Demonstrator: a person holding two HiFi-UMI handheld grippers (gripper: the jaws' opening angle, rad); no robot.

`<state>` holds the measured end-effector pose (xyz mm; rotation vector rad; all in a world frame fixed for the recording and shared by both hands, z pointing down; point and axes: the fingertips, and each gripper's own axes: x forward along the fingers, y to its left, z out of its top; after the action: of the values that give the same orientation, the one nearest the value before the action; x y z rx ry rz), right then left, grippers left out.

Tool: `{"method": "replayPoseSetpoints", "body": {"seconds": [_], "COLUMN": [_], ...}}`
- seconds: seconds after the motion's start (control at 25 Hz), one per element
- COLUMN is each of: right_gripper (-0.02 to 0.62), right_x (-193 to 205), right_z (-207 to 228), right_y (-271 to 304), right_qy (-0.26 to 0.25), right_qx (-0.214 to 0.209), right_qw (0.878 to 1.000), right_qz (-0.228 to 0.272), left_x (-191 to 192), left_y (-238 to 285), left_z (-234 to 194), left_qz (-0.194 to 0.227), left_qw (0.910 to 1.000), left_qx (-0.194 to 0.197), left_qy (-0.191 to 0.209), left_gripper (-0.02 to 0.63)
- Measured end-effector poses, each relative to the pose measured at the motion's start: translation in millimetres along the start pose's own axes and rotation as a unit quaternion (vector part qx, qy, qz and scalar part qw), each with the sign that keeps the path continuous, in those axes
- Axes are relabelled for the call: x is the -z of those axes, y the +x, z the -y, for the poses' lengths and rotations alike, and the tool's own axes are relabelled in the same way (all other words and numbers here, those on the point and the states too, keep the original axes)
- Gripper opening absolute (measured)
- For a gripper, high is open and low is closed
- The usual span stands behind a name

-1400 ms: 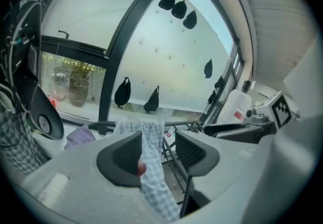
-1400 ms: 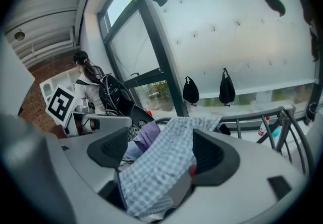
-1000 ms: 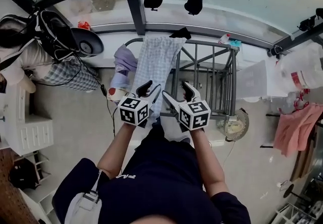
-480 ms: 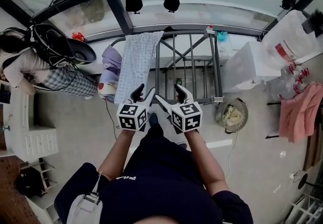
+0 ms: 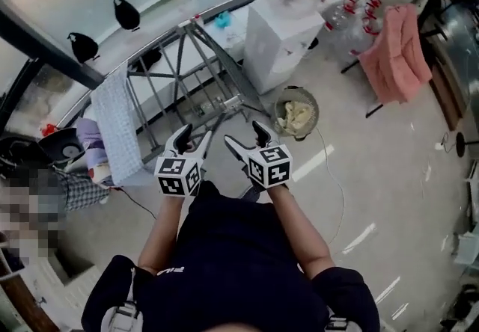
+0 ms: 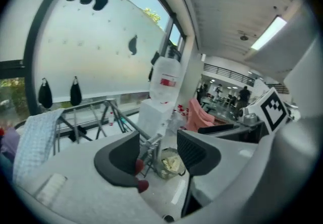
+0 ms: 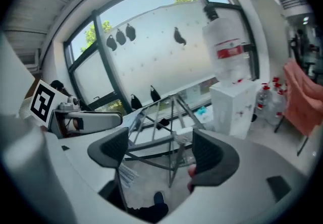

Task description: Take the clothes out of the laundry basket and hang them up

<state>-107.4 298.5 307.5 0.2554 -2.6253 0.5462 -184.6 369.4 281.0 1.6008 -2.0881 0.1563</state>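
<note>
Now the whole view has swung round: the drying rack point(image 5: 224, 69), dead ahead of both grippers a second ago, sits off to the upper left. The water dispenser point(image 5: 277, 42), at the rack's right end, has slid from the edge of the picture to top centre. The checked cloth point(image 5: 116, 125) hangs over the rack's left end as it did before. The pink cloth point(image 5: 395, 46) is well off to the rack's right, past the dispenser, and it has climbed to the top right corner. The laundry basket point(image 5: 275, 112) is on the floor just off the rack's near right foot, now ahead of the grippers rather than out to the side.

Count it up: one rack, one dispenser, one checked cloth hung up, one pink cloth, one basket with pale clothes point(image 5: 297, 114) bunched inside. Two dark pouches point(image 5: 126, 13) are on the glass behind the rack in the head view.

The left gripper point(image 5: 194, 136) has just been opening its jaws. They stand well apart with nothing between them, only the far-off basket showing through the gap. The right gripper point(image 5: 243, 134) has its jaws spread wide and empty, the rack's bars showing beyond them. Both hover short of the rack, touching nothing.
</note>
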Motion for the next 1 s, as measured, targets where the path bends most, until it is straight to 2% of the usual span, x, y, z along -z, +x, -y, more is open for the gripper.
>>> {"method": "replayPoseSetpoints", "body": {"seconds": [0.12,0.24,0.36,0.48,0.68,0.88,1.0], "right_gripper": [0.391,0.393,0.391,0.393,0.393,0.393,0.393], "right_x": [29,66,97,115,134,126,116], "right_z": [76,132,173,206,243,280,310], "right_y": [-73,-143,-202,-245,-268,-259,-255], "right_qy": [0.043,0.09,0.139,0.174,0.202,0.203,0.205], "right_qx": [0.072,0.134,0.188,0.223,0.251,0.254,0.26], "right_qw": [0.996,0.987,0.972,0.958,0.946,0.945,0.943], "right_qz": [0.009,0.017,0.031,0.043,0.046,0.04,0.033], "left_x": [15,31,39,44,63,65,63], "left_y": [44,73,88,102,130,175,210], "left_z": [90,170,230,276,311,312,315], "left_qz": [-0.031,-0.058,-0.08,-0.094,-0.127,-0.138,-0.148], "left_qw": [0.9963,0.9873,0.9759,0.9675,0.9575,0.9546,0.9549], "left_qx": [0.073,0.134,0.176,0.201,0.225,0.225,0.228], "left_qy": [0.034,0.064,0.101,0.121,0.129,0.138,0.119], "left_gripper": [0.235,0.235,0.241,0.242,0.245,0.247,0.25]}}
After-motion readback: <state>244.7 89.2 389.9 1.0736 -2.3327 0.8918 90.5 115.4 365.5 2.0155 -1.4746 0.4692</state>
